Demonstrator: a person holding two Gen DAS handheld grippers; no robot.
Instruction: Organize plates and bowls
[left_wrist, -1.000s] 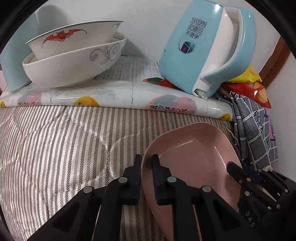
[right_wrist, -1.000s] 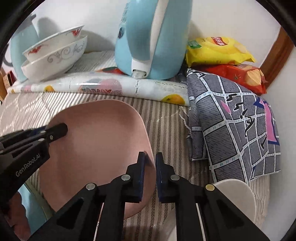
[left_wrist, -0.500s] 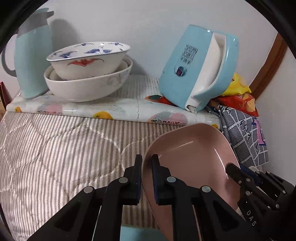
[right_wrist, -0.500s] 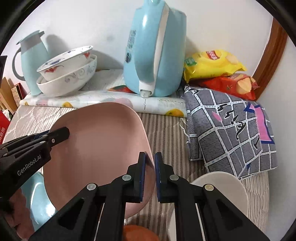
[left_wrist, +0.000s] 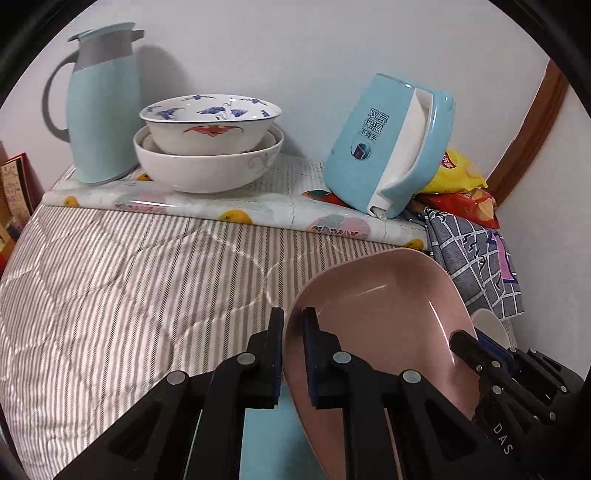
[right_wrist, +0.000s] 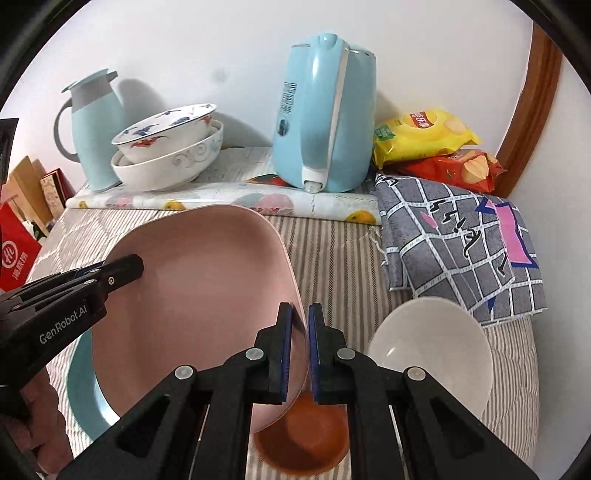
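Pink plate (right_wrist: 199, 295) rim pinched btwn both grippers' jaws, L (left_wrist: 293, 354) & R (right_wrist: 300, 350)

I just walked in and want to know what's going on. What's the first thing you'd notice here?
A big pink plate is held up over the striped cloth, pinched on opposite rims by the left gripper and the right gripper. Behind it, two stacked bowls sit on the flowery mat between a blue jug and a blue kettle.

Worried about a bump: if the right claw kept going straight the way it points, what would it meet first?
Probably the striped cloth just past the pink plate clamped in the right claw. Beyond that stands the blue kettle. Depth is hard to judge.
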